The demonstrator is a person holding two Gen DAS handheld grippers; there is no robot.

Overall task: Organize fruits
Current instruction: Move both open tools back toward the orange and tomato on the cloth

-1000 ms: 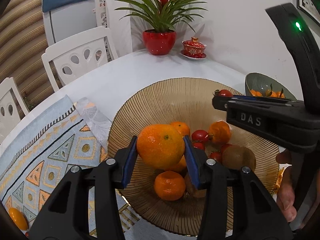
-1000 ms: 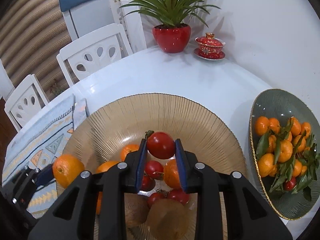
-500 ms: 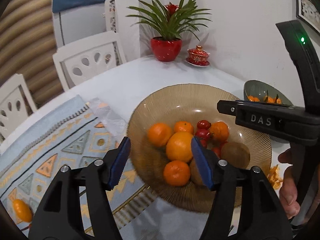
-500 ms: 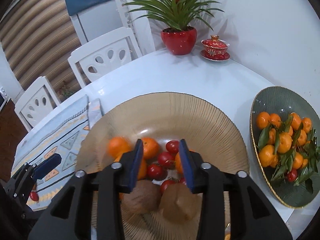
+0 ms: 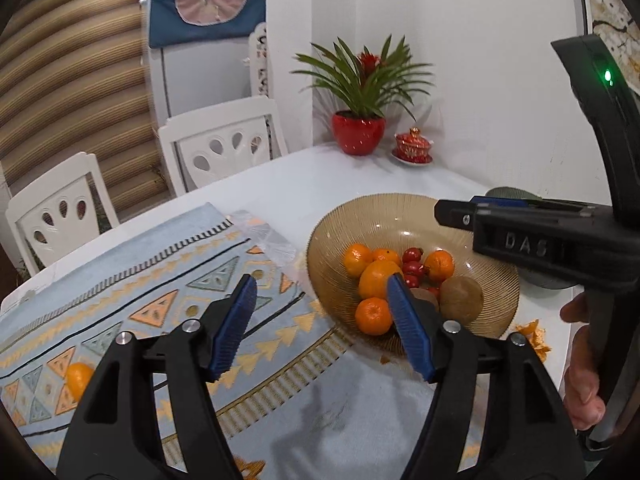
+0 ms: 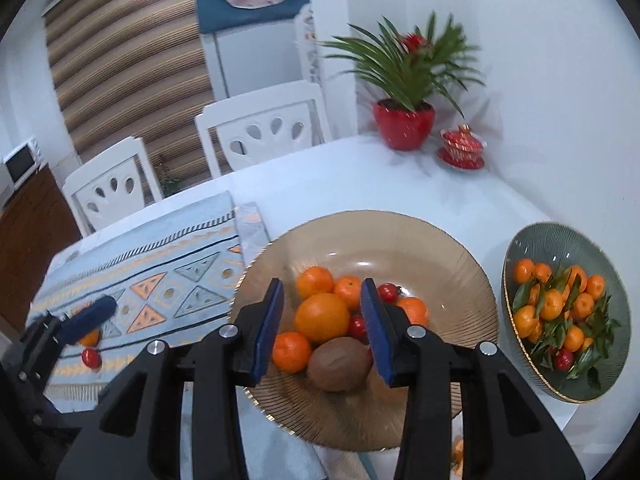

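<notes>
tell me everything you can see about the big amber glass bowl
The amber glass bowl is wide, shallow and translucent brown, with fine ribs radiating to a thin rim. It sits upright on the white table, its left edge beside the patterned cloth. Piled in its middle are a large orange, several mandarins, small red tomatoes and brown kiwis. Neither gripper touches it.

white walls (image 6: 540,80) | 2 white chairs (image 6: 264,132) | striped blind (image 6: 132,64) | white table (image 6: 360,184)
</notes>
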